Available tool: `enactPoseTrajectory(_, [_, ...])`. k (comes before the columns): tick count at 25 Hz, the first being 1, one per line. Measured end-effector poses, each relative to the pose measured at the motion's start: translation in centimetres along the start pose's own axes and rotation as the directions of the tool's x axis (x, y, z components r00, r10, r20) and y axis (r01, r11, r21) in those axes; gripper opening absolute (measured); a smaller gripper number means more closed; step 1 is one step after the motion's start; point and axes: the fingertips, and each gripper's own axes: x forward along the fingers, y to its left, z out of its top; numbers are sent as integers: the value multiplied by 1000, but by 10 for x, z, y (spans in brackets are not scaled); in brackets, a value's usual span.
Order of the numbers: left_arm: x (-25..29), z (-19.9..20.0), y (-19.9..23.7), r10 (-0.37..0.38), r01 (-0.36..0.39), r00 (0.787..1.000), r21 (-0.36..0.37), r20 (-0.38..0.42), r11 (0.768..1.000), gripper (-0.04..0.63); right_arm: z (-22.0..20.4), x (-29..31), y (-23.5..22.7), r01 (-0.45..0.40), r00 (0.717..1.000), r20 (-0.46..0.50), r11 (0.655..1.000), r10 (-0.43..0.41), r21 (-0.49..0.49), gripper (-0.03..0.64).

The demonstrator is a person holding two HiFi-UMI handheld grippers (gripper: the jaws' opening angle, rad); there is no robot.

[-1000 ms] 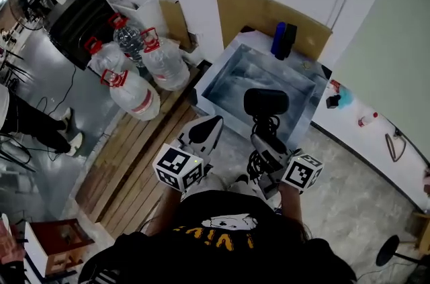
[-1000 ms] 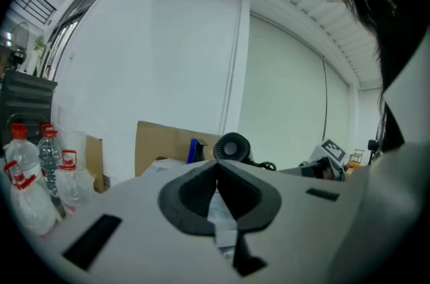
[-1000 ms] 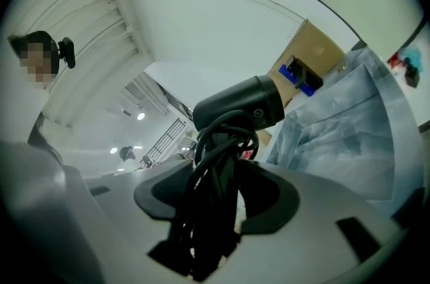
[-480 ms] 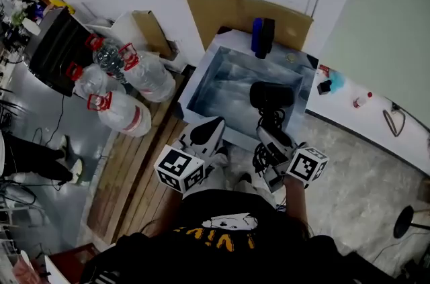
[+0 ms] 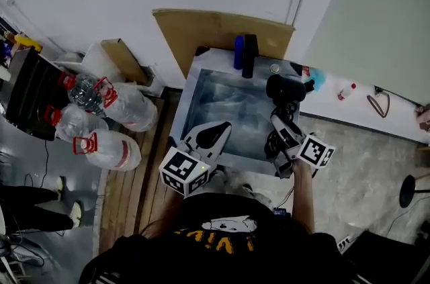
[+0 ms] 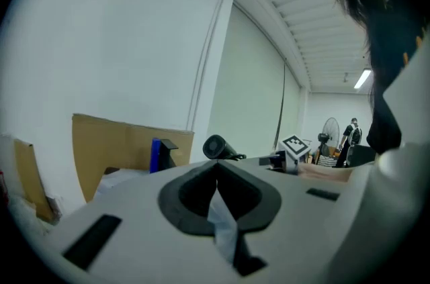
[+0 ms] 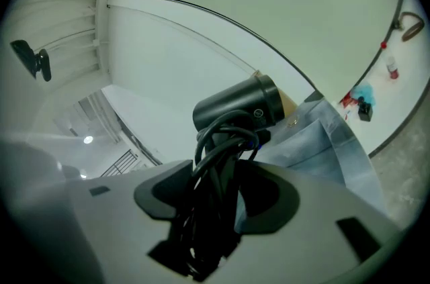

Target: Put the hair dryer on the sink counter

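The black hair dryer (image 5: 284, 89) hangs over the back right rim of the grey marbled sink (image 5: 201, 74), its barrel pointing left. My right gripper (image 5: 283, 131) is shut on its handle, with the black cord bundled between the jaws. In the right gripper view the hair dryer (image 7: 238, 105) stands just past the right gripper (image 7: 225, 172), and the sink (image 7: 329, 142) lies below to the right. My left gripper (image 5: 216, 133) hovers over the sink's front rim, shut and holding nothing. The left gripper view has the left gripper (image 6: 216, 168) in front and the hair dryer (image 6: 216, 147) beyond it.
A blue and black object (image 5: 243, 54) stands on the sink's back rim before a cardboard sheet (image 5: 215, 31). Large water jugs (image 5: 111, 121) lie on the floor to the left. A white ledge (image 5: 356, 111) on the right carries a small bottle (image 5: 347, 91) and a hook (image 5: 377, 103).
The right gripper has carried the hair dryer from over the basin toward the sink's back right rim. The left gripper stays at the front rim. The head view has swung.
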Motion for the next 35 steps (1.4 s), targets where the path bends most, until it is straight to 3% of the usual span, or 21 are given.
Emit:
enactPoseTrajectory(10, [9,2,46,-159,160,987,17,-28,987,6,42,51,-59,169,976,126,982,-178,81,212])
enactPoseTrajectory(18, [22,10,62,-253,254,967,22,-28,967,6,76,85,-128,323,909,200,921,-366,217,212])
enactPoseTrajectory(24, [25,16,75,-263,264,964,25,-26,964,6,85,108,-173,429,861,170,864,-480,264,212])
enactPoseTrajectory(30, [20,18,90,-235,236,971,32,-40,971,6,93,122,-206,472,804,180,792,-567,386,212])
enactPoseTrajectory(35, [14,13,102,-197,199,979,24,-60,980,6,98,137,-223,544,762,170,761,-624,355,213])
